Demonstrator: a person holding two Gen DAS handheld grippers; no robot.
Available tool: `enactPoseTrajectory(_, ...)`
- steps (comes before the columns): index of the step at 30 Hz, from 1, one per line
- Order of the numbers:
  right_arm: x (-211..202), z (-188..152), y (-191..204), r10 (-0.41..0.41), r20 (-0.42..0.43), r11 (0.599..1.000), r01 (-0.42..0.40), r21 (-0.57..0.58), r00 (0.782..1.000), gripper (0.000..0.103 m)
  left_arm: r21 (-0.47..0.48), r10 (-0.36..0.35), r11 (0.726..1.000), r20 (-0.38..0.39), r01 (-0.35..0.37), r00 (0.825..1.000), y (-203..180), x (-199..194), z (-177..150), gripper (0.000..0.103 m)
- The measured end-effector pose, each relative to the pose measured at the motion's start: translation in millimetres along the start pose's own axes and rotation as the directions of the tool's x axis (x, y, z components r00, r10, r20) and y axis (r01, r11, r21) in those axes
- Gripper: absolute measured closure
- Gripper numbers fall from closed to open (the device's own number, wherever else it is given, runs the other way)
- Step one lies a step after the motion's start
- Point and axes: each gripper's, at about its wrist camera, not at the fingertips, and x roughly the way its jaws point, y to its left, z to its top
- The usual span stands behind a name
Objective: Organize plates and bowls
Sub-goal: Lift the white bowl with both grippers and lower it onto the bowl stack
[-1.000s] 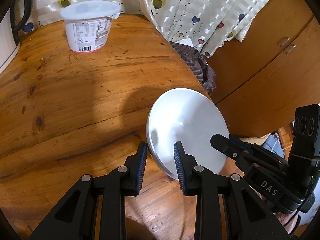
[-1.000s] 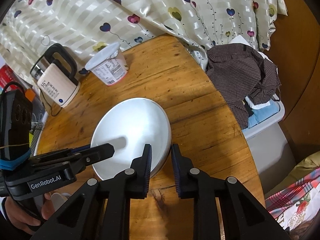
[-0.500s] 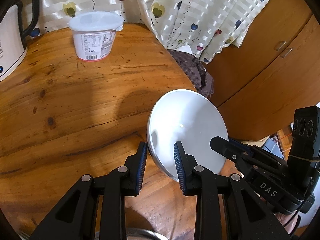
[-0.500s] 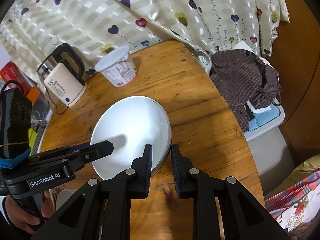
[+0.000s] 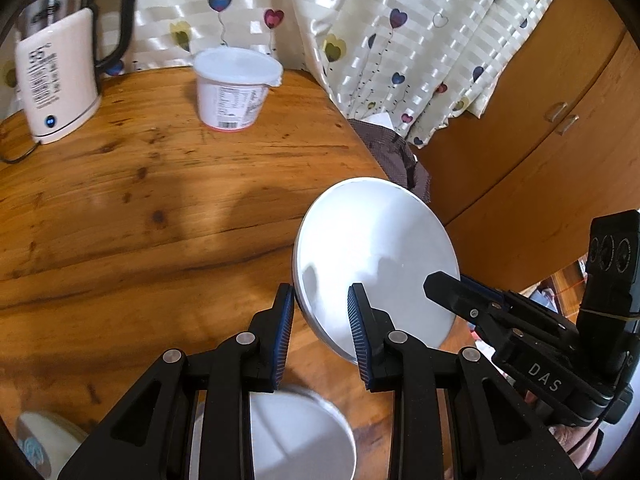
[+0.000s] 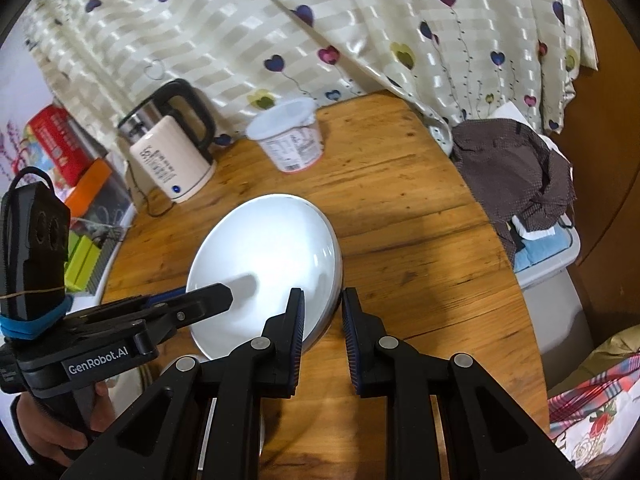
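White and tilted, the plate [image 5: 376, 256] hung above the wooden table [image 5: 160, 200], pinched at opposite edges of its rim: my left gripper [image 5: 320, 312] clamped one side, my right gripper [image 6: 323, 312] the other. Beneath my left gripper lay a second plate [image 5: 296, 436] on the table. Farther back stood a kettle [image 6: 172, 156] and a lidded tub [image 6: 290, 140].
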Motion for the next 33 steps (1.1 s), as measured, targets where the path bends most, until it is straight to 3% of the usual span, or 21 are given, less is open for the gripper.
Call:
enactPoseTrajectory(14, -15.6, -24.2, 53.4, 0.059, -0.02, 0.995, -0.06, -0.076, 0.998, 0.084, -0.053, 0.06, 0.997, 0.059, -0.056, 0.997, 23.5, -57.8, -39.9, 0.074)
enactPoseTrajectory(33, -14.6, -58.0, 76.1, 0.077, -0.085, 0.992, -0.086, -0.097, 0.993, 0.084, -0.093, 0.086, 0.992, 0.025, -0.083, 0.996, 37.7, -69.6, -81.1, 0.074)
